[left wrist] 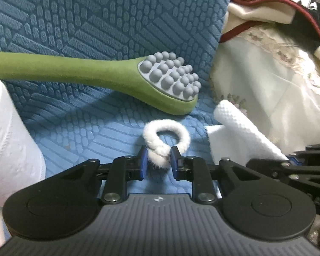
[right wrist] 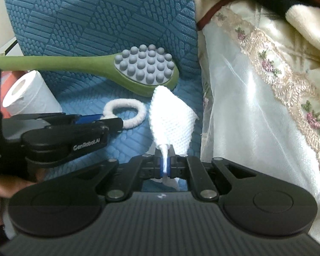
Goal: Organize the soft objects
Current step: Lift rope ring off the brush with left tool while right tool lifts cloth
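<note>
My left gripper (left wrist: 159,157) is shut on a fluffy white hair tie (left wrist: 166,138), pinching its near end just above the blue textured cushion (left wrist: 74,21). The hair tie (right wrist: 125,112) and left gripper (right wrist: 115,120) also show in the right wrist view. My right gripper (right wrist: 164,163) is shut on a white dimpled tissue (right wrist: 170,119), which stands up in a cone above the fingers. The tissue also shows in the left wrist view (left wrist: 239,132), at the right.
A green massage brush (left wrist: 100,72) with grey nubs lies across the cushion behind both items (right wrist: 138,70). A toilet paper roll (left wrist: 8,136) stands at the left (right wrist: 27,96). Cream lace-trimmed fabric (right wrist: 266,106) and dark clothing fill the right side.
</note>
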Demonstrator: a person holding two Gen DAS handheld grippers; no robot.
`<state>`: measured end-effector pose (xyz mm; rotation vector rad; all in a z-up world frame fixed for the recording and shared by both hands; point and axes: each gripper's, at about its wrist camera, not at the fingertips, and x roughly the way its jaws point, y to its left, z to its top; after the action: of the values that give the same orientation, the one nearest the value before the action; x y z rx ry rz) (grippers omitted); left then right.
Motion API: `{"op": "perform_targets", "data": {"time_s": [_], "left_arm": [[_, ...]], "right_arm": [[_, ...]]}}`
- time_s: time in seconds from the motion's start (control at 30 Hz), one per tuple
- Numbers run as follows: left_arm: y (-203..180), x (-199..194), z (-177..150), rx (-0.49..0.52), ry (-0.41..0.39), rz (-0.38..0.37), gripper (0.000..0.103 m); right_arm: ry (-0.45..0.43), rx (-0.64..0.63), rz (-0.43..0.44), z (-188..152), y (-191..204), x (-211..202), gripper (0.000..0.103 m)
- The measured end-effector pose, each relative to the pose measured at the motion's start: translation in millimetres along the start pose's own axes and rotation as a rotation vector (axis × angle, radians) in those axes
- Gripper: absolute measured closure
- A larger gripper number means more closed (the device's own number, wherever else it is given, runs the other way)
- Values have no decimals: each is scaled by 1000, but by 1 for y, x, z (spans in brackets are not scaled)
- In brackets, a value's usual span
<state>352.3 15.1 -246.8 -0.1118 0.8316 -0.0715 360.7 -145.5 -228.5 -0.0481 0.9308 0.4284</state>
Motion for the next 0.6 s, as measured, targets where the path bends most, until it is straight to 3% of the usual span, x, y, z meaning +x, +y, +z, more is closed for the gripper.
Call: {"op": "perform_targets", "data": {"time_s": [0.3,0.6], "left_arm": [[4,-57,-12,-69,-18,10,79],[10,-113,-50,-139,-14,9,79]], "right_arm": [[-16,18,42,-17,14,-24,96],[-17,35,53,-49,41,-62,96]]}}
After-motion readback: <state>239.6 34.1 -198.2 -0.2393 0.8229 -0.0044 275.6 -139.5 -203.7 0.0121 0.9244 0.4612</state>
